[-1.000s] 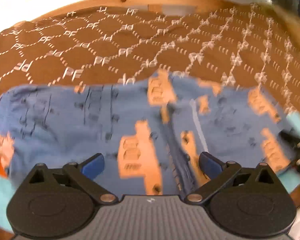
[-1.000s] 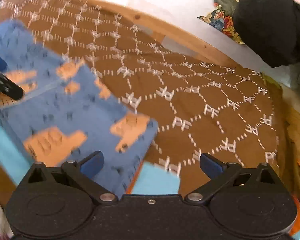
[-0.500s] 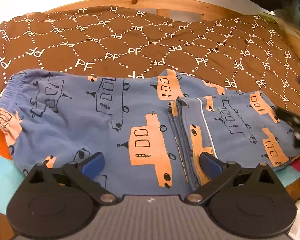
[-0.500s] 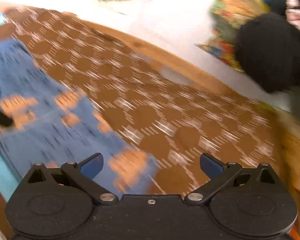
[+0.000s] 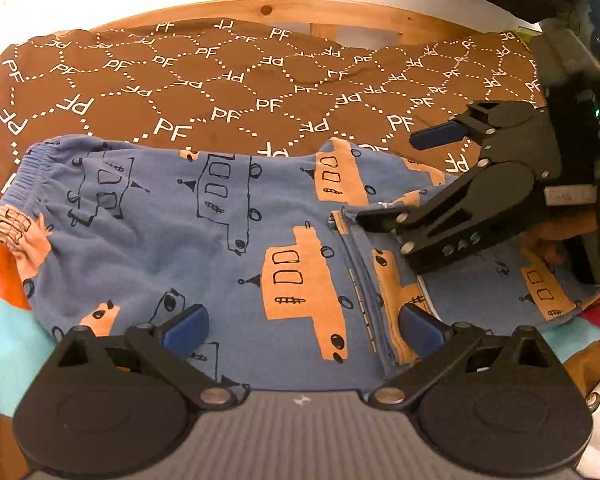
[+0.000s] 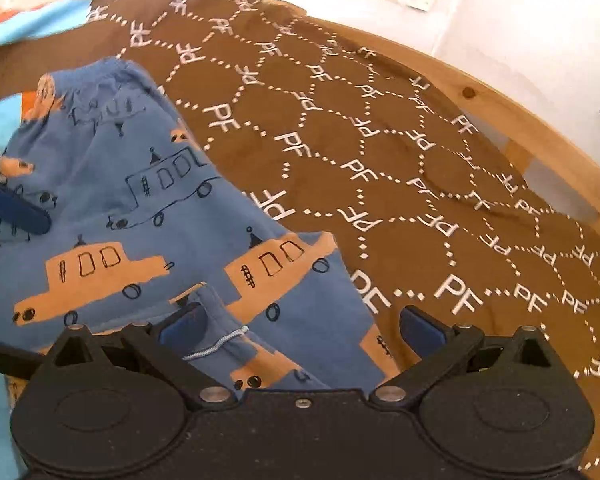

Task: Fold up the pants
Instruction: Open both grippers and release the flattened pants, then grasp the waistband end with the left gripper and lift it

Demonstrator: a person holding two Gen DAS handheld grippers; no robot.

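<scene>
The blue pants (image 5: 204, 240) lay flat along the near edge of the brown blanket (image 5: 228, 80), one leg end folded back; the left gripper (image 5: 304, 328) hovered spread wide, gripping nothing; the right gripper (image 5: 392, 184) gaped at the folded hem, its lower fingertip hidden by cloth; contact was unclear.

A wooden bed frame (image 5: 340, 8) is covered by a brown blanket (image 5: 236, 92) with white lettering, on which blue pants (image 5: 204, 240) are spread flat.
</scene>
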